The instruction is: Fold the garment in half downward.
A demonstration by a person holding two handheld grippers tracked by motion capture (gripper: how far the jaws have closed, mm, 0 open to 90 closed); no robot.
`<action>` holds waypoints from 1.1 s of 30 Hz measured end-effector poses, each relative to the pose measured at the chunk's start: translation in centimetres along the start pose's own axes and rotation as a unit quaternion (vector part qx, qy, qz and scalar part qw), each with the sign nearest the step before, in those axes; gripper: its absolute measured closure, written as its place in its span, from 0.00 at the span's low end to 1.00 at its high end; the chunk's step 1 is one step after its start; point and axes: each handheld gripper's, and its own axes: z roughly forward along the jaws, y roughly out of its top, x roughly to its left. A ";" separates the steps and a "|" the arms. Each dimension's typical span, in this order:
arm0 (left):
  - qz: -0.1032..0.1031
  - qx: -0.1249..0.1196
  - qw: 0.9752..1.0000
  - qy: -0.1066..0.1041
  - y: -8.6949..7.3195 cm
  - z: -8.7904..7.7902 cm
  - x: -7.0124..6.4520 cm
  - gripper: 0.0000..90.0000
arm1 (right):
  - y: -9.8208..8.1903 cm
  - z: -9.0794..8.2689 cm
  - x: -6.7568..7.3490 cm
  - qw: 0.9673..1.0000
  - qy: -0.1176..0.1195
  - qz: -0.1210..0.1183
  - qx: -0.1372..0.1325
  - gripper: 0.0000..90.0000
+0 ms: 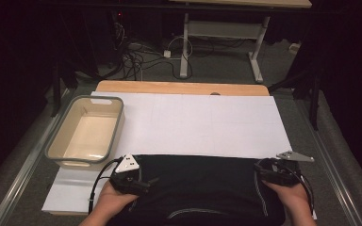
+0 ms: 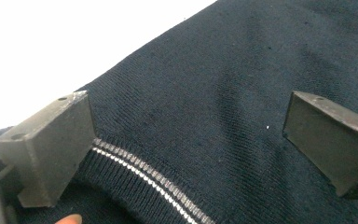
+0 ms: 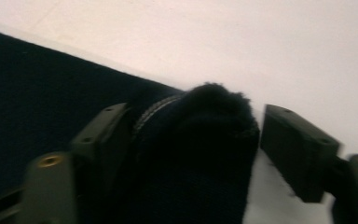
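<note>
Working one dark sweater [image 1: 202, 188] at the table's [image 1: 193, 122] near edge, we hold two hand-held grippers: the left [image 2: 186, 140] spread wide over the striped hem, gripping nothing; the right [image 3: 193, 149] with a bunched corner between its jaws, one pad not yet touching. Soft, limp and light, it looks best taken at corners. One tub [image 1: 86, 133] sits left.

White sheet [image 1: 193, 122]: open across its middle and far side. Obstacles: beige basin [image 1: 86, 132] at left edge; dark garment [image 1: 198, 188] covering near edge between both hands.
</note>
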 end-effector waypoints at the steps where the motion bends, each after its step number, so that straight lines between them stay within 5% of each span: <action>1: 0.000 0.000 1.000 0.000 0.0 0.0 0.0 0.02 | 0.0 0.0 0.0 1.000 0.002 -0.001 -0.001 0.38; 6: 0.001 0.002 1.000 0.002 0.0 0.0 0.0 0.02 | -0.1 -0.1 0.1 0.999 0.034 -0.008 -0.007 0.70; 10: -0.003 0.002 1.000 0.001 0.0 0.0 0.0 0.02 | -0.2 0.0 0.2 0.998 0.054 -0.014 -0.010 0.82; 13: 0.002 -0.002 1.000 0.005 0.0 -0.1 -0.1 0.03 | -0.3 -0.2 0.6 0.998 0.044 -0.031 -0.017 0.85; 15: 0.025 -0.021 0.999 0.009 -0.1 -0.5 -0.7 0.06 | -0.3 -0.3 0.8 0.998 0.031 -0.040 -0.026 0.87; 18: 0.032 -0.027 0.999 0.002 -0.2 -1.0 -1.3 0.04 | -0.4 -0.9 0.6 0.998 0.012 -0.032 -0.043 0.88; 25: 0.035 -0.043 0.998 0.006 0.0 -1.9 -1.3 0.04 | -0.2 -4.2 -3.9 0.997 -0.047 0.007 -0.064 0.89; 28: 0.025 -0.035 0.999 0.005 0.1 -1.3 -0.8 0.04 | -1.2 -4.2 -4.8 0.997 -0.036 0.032 -0.060 0.88; 33: -0.005 -0.039 0.999 0.012 1.3 0.1 0.5 0.04 | -2.2 -3.2 -4.1 0.997 -0.017 0.038 -0.060 0.88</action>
